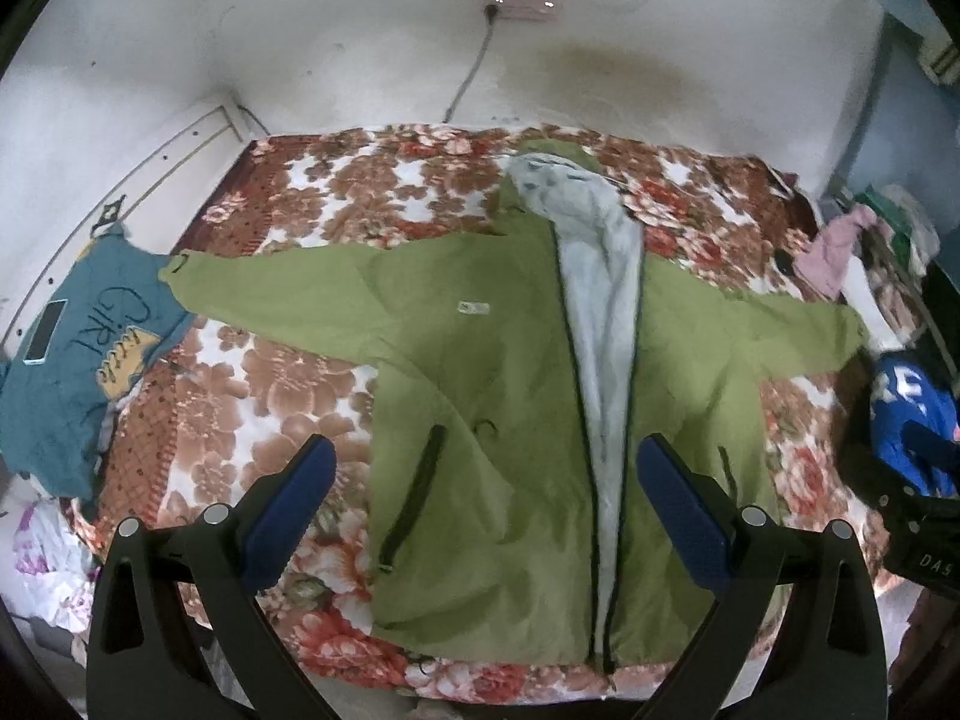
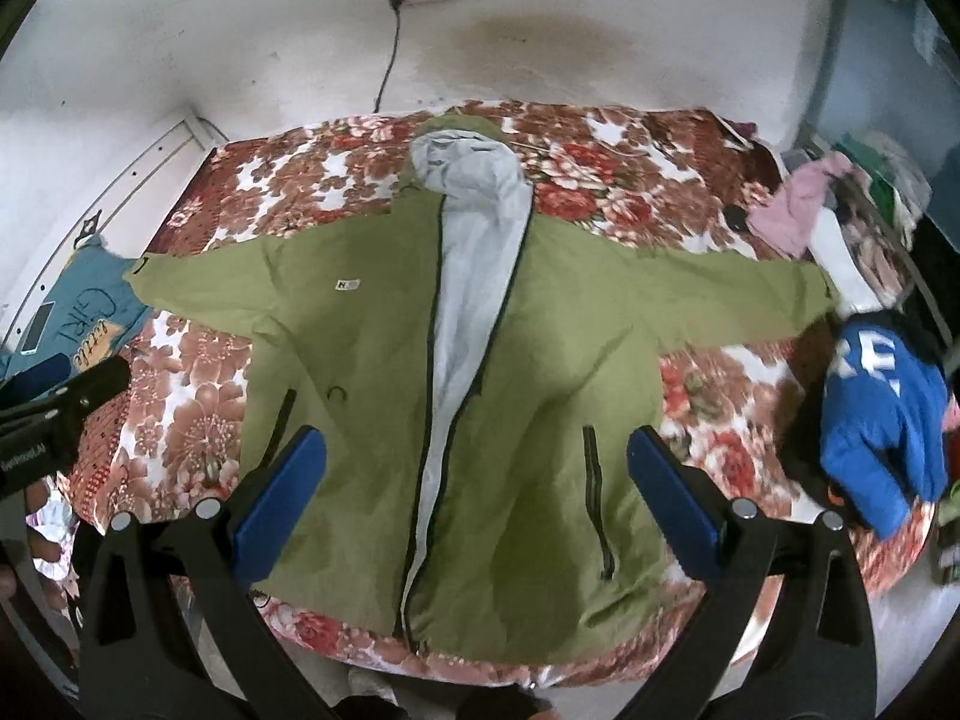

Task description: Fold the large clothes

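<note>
A green jacket (image 1: pixel 492 360) is spread face up on the bed (image 1: pixel 288 360), zip undone so that the pale lining (image 1: pixel 600 300) is shown down the middle, both sleeves stretched sideways and the hood pointing away. The left claw (image 1: pixel 486 474) is held above the jacket's near half, its blue pads (image 1: pixel 294 510) spread wide with nothing between them. The right claw (image 2: pixel 477 462) is likewise parted and empty over the lower front (the hem lies just below it, close to the near bed edge). Ahead of both claws, bare floral cover is left around the hood. To the left, the sleeve cuff reaches a teal shirt (image 1: pixel 78 360); to the right, the other cuff ends near a blue garment (image 2: pixel 882 420) and a pink cloth (image 2: pixel 792 210).
</note>
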`<state>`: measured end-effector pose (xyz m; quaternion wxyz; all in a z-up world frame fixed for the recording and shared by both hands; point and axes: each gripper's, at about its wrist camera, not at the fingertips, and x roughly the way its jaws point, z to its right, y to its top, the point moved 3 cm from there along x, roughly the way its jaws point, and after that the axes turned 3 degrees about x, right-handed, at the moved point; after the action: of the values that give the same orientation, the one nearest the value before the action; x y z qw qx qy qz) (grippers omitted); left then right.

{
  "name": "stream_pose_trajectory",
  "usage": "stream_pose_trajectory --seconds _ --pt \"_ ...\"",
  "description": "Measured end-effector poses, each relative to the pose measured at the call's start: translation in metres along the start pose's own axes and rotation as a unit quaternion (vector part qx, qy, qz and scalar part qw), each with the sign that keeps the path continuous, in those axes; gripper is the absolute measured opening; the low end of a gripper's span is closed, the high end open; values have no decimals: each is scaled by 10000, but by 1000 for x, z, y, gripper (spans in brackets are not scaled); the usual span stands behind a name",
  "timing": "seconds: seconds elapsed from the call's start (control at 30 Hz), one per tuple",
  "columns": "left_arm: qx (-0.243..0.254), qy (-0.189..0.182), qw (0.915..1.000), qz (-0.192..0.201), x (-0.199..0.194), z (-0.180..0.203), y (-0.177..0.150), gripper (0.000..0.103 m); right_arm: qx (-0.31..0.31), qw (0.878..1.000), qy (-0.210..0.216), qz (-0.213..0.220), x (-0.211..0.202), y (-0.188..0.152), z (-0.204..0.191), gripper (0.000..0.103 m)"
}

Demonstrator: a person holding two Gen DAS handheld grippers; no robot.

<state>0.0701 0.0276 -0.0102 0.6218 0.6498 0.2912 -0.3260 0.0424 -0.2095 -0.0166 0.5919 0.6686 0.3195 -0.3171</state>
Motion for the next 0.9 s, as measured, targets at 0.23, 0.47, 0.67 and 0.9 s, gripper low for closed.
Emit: stream_pose_trajectory --seconds 0.23,0.47,0.67,0.9 --pt "-732 141 9972 3 23 -49 23 98 -468 9982 338 -184 41 46 -37 99" --pt "-1494 258 9884 -82 69 -145 49 98 -950 9948 206 -301 99 82 -108 99" --pt "-1329 319 9903 -260 147 -231 74 98 -930 9937 351 -521 166 107 -185 99" --pt "-1721 218 9823 -711 232 -340 93 98 -670 9943 230 -803 237 133 -256 99"
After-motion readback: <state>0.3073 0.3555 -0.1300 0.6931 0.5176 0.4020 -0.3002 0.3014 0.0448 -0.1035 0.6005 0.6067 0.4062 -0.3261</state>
